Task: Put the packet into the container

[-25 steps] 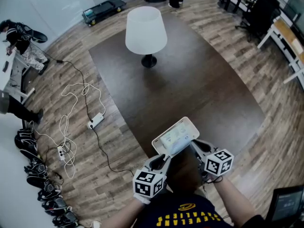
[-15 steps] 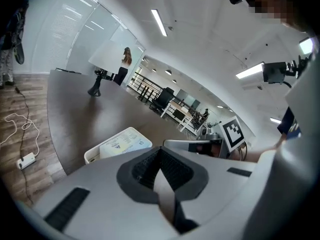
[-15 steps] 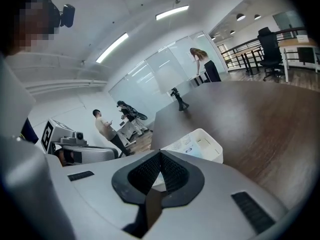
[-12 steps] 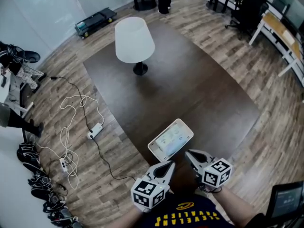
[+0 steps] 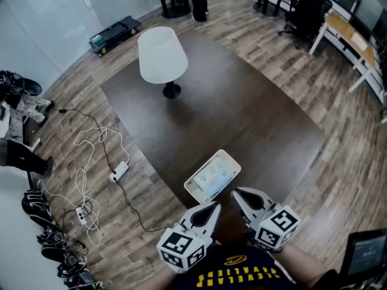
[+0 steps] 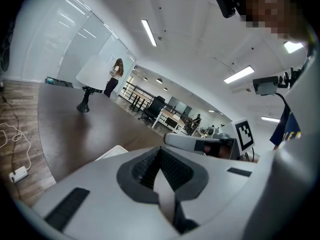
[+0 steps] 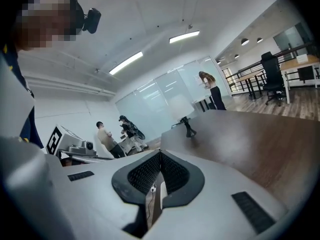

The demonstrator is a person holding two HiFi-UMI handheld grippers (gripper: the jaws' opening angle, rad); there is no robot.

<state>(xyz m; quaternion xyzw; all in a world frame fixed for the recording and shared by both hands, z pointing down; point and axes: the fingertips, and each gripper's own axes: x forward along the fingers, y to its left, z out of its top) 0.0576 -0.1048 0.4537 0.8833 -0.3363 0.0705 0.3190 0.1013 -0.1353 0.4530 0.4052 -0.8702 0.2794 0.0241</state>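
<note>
Both grippers have pulled back from the container (image 5: 192, 190); left gripper (image 5: 213, 206) and right gripper (image 5: 236, 193) are clenched, empty. Inside, blurred, probably the packet (image 5: 211, 177). Dark table (image 5: 242, 113), lamp (image 5: 161, 56), wood floor (image 5: 338, 162).

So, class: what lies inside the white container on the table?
A pale packet with bluish print lies flat inside the container, filling most of it. The floor beneath the packet is covered, so anything under it cannot be seen.

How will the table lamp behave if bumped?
Probably tippy: the lamp has a wide white top over a small dark base. It looks light, so it may slide on the smooth table first.
</note>
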